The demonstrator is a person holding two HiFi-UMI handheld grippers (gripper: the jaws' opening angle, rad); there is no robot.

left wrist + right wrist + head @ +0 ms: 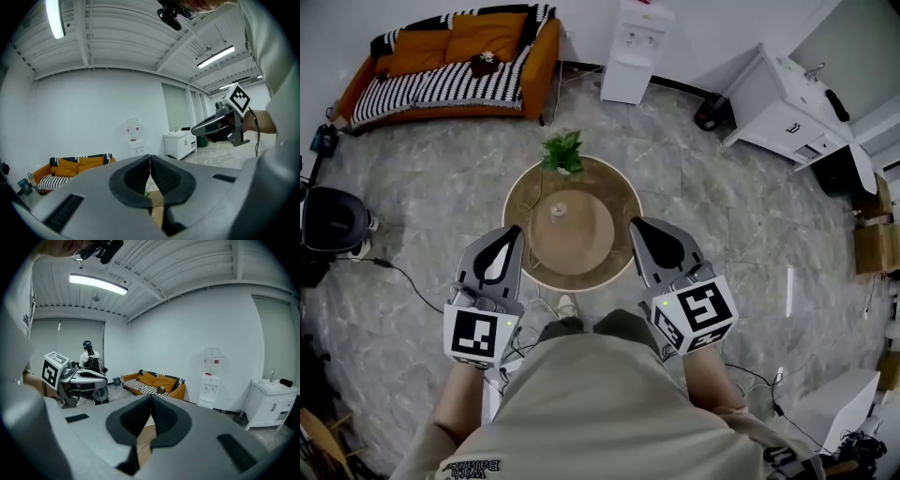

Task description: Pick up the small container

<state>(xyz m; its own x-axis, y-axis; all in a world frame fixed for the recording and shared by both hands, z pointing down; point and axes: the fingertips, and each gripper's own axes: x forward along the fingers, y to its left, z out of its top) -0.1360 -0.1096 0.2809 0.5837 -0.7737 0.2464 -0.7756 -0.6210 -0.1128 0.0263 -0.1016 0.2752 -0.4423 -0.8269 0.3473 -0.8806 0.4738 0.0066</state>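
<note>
The small container (559, 210) is a pale, lidded pot standing on the raised middle disc of a round wooden table (619, 199). A green potted plant (563, 151) stands at the table's far edge. My left gripper (515, 231) hangs over the table's near left rim with its jaws shut and nothing between them. Its closed tips (150, 157) fill the left gripper view. Over the near right rim, my right gripper (636, 225) is shut and empty too, jaws together (151, 397) in the right gripper view. Both grippers are clear of the container.
An orange sofa (450, 58) with a striped throw lines the far wall, and a white water dispenser (637, 49) stands beside it. A white sink cabinet (787, 108) is at the right. A dark office chair (333, 221) and floor cables (403, 277) lie left.
</note>
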